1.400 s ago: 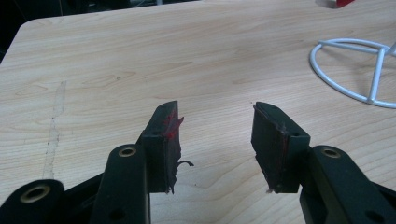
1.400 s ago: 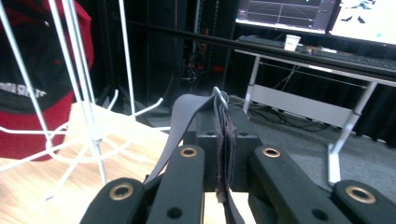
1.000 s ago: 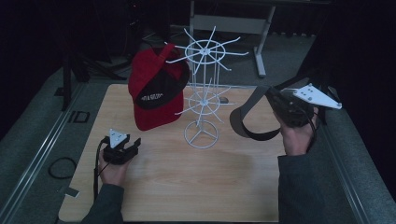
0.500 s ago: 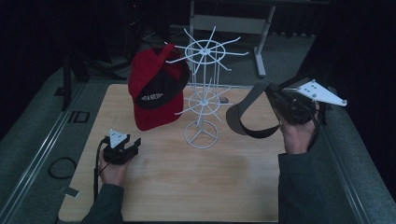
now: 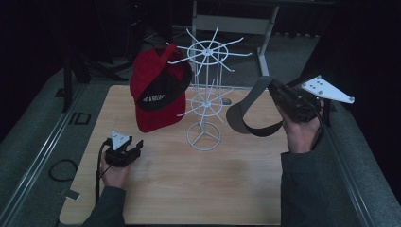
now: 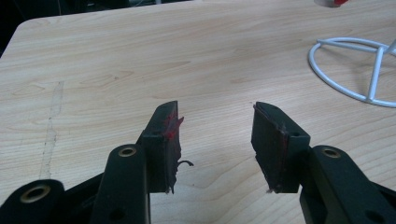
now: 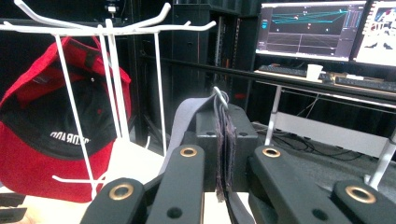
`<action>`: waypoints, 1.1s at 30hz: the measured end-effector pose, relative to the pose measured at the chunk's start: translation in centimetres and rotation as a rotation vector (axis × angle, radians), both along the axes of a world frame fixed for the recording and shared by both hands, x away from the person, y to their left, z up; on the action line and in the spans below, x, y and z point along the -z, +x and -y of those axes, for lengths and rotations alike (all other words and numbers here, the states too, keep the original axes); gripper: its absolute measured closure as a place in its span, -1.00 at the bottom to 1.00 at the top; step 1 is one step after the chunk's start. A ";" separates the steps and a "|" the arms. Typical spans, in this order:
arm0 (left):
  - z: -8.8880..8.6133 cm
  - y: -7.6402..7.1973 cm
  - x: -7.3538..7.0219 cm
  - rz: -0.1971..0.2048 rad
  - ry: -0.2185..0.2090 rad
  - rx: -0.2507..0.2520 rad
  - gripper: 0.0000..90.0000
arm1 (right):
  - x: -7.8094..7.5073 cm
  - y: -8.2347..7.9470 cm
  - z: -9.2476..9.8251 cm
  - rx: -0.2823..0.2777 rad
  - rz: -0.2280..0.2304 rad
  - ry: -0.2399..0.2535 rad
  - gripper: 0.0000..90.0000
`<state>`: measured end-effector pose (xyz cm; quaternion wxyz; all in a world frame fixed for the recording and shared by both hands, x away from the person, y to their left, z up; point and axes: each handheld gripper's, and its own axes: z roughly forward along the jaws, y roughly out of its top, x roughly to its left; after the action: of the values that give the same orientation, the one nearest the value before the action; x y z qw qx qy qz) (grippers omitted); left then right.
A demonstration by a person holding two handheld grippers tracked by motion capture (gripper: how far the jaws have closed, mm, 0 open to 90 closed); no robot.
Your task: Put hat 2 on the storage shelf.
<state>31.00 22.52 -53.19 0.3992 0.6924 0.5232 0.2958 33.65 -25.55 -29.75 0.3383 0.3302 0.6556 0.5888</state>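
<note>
One grey visor (image 5: pixel 248 113) pinched in my right gripper (image 5: pixel 279 92) beside white wire rack (image 5: pixel 206 90); thin-edge grip risked slipping. Left gripper (image 6: pixel 215 140) spread, empty.

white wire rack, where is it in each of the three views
High view: the white wire rack stands at table centre, red cap hanging on its left.
Left gripper view: its ring base at the right edge.
Right gripper view: its arms and uprights upper left, before the cap.
Shared landmark: the rack's base on the wooden table.

Grey visor (image 5: pixel 249 113) aloft right of white wire rack (image 5: pixel 204 94); red cap (image 5: pixel 158 90) hanging on it.
</note>
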 end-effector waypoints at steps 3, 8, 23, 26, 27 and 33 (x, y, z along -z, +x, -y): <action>0.0 0.0 0.0 0.000 0.000 0.000 0.17 | -0.3 0.0 -0.2 -0.005 0.006 0.000 0.92; -0.1 0.0 0.0 0.001 0.001 -0.001 0.17 | -0.9 0.0 -0.4 -0.014 0.018 0.002 0.92; -0.1 0.0 -0.1 0.004 -0.001 -0.006 0.17 | -2.2 0.0 -1.0 -0.032 0.038 0.004 0.92; -0.1 0.0 -0.1 0.004 -0.001 -0.006 0.17 | -2.4 0.0 -1.1 -0.033 0.043 0.007 0.92; -0.1 0.0 -0.1 0.004 -0.001 -0.007 0.17 | -2.5 0.0 -1.1 -0.034 0.043 0.008 0.92; -0.2 0.0 -0.1 0.005 -0.003 -0.008 0.17 | -3.0 0.2 -1.3 -0.037 0.050 0.010 0.91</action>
<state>30.95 22.70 -53.09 0.4003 0.6891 0.5252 0.2983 33.86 -24.22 -26.73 0.3418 0.3048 0.6502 0.6062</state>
